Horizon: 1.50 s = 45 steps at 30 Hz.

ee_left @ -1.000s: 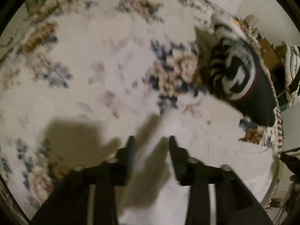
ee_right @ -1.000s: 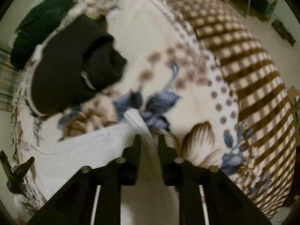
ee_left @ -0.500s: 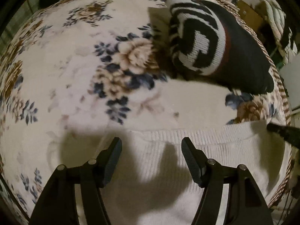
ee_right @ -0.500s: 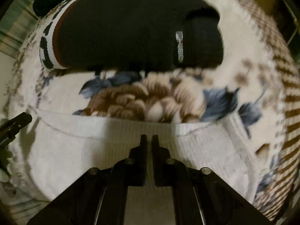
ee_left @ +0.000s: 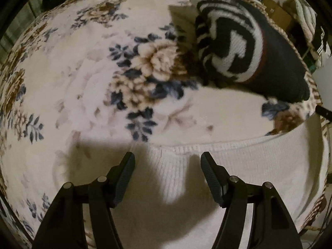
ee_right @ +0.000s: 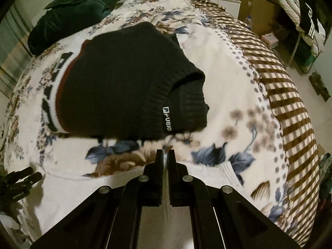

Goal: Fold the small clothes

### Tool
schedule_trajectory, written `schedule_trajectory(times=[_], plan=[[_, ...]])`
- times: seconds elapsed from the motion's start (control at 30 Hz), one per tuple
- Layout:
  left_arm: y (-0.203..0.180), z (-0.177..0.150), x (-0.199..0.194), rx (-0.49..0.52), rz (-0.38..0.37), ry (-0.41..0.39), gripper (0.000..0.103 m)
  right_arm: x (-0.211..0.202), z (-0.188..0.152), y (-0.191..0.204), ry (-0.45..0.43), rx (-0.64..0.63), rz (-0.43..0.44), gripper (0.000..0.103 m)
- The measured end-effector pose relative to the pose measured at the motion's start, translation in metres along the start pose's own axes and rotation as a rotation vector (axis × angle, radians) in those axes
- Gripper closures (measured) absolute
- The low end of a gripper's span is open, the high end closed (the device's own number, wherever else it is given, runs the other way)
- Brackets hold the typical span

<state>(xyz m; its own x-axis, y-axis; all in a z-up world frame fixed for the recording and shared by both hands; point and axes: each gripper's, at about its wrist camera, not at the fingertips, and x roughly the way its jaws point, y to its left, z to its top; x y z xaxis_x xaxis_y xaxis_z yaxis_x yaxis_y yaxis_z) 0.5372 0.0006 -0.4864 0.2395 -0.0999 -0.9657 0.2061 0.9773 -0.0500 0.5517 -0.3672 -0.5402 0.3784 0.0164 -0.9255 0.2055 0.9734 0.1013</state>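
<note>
Spread flat along the near edge of the bed [ee_right: 269, 95], over its floral fleece blanket [ee_left: 83, 83]: a white ribbed knit garment [ee_left: 238, 166], ribbed hem running crosswise. Hovering over that hem, the left hand-held gripper [ee_left: 167, 159], fingers wide apart and holding nothing, casting a shadow on the knit. Pinched together on a raised fold of the same white cloth, the right hand-held gripper [ee_right: 165, 153], a thin strip of fabric showing between the fingertips. Just beyond the white garment, apart from it: a folded black knit sweater with white patterned band and red stripe [ee_right: 124, 87] (small woven label near its cuff). Toward the far left corner of the bed, a dark green bundle [ee_right: 76, 8], kind unclear. Along the right edge, a brown-and-cream checked border [ee_right: 294, 124].
</note>
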Motion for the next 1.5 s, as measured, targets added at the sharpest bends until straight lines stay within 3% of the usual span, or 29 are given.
schedule_trajectory(times=[0.1,0.2,0.27,0.33,0.43,0.5,0.53,0.63,0.77,0.87,0.97,1.03,1.07,1.13,1.23,1.33,1.5], plan=[[-0.003,-0.001,0.017,0.053,0.041,0.015,0.039,0.015,0.000,0.001,0.021,-0.013,-0.032,0.099],[-0.002,-0.001,0.027,0.088,0.068,0.007,0.059,0.035,-0.002,0.004,0.070,-0.043,-0.067,0.099],[0.005,0.002,0.029,0.070,0.077,0.002,0.061,0.048,-0.006,0.003,0.108,-0.055,-0.072,0.099],[0.014,0.006,0.024,0.016,0.051,0.005,0.060,0.064,-0.012,0.001,0.208,-0.061,-0.021,0.098],[0.025,0.007,-0.001,-0.045,0.019,-0.034,0.060,0.054,-0.019,-0.006,0.252,-0.058,0.036,0.081],[0.034,0.004,-0.026,-0.097,-0.026,-0.077,0.052,0.025,-0.021,-0.023,0.195,0.007,0.091,0.052],[0.040,0.001,-0.038,-0.130,-0.043,-0.101,0.045,0.012,-0.022,-0.034,0.164,0.046,0.111,0.049],[0.051,-0.009,-0.051,-0.206,-0.090,-0.112,0.040,-0.019,-0.026,-0.069,0.103,0.142,0.114,0.048],[0.055,-0.021,-0.020,-0.272,-0.123,-0.019,0.038,-0.008,-0.035,-0.097,0.152,0.203,0.091,0.048],[0.046,-0.024,0.006,-0.255,-0.106,0.032,0.039,0.020,-0.042,-0.102,0.214,0.218,0.101,0.048],[0.040,-0.020,0.003,-0.224,-0.095,0.004,0.039,0.019,-0.045,-0.094,0.184,0.165,0.056,0.049],[0.038,-0.017,0.001,-0.212,-0.092,-0.011,0.047,0.009,-0.044,-0.089,0.131,0.137,0.050,0.049],[0.037,-0.017,0.001,-0.207,-0.092,-0.014,0.058,0.006,-0.044,-0.089,0.119,0.138,0.053,0.049],[0.036,-0.016,0.005,-0.184,-0.075,-0.012,0.071,0.003,-0.045,-0.097,0.107,0.181,0.058,0.049],[0.034,-0.017,0.007,-0.152,-0.069,-0.022,0.082,0.000,-0.045,-0.118,0.094,0.289,0.066,0.049],[0.032,-0.013,0.004,-0.124,-0.060,-0.035,0.085,0.002,-0.046,-0.131,0.099,0.359,0.110,0.049],[0.031,-0.013,0.004,-0.132,-0.055,-0.051,0.086,0.005,-0.038,-0.113,0.104,0.249,0.092,0.049]])
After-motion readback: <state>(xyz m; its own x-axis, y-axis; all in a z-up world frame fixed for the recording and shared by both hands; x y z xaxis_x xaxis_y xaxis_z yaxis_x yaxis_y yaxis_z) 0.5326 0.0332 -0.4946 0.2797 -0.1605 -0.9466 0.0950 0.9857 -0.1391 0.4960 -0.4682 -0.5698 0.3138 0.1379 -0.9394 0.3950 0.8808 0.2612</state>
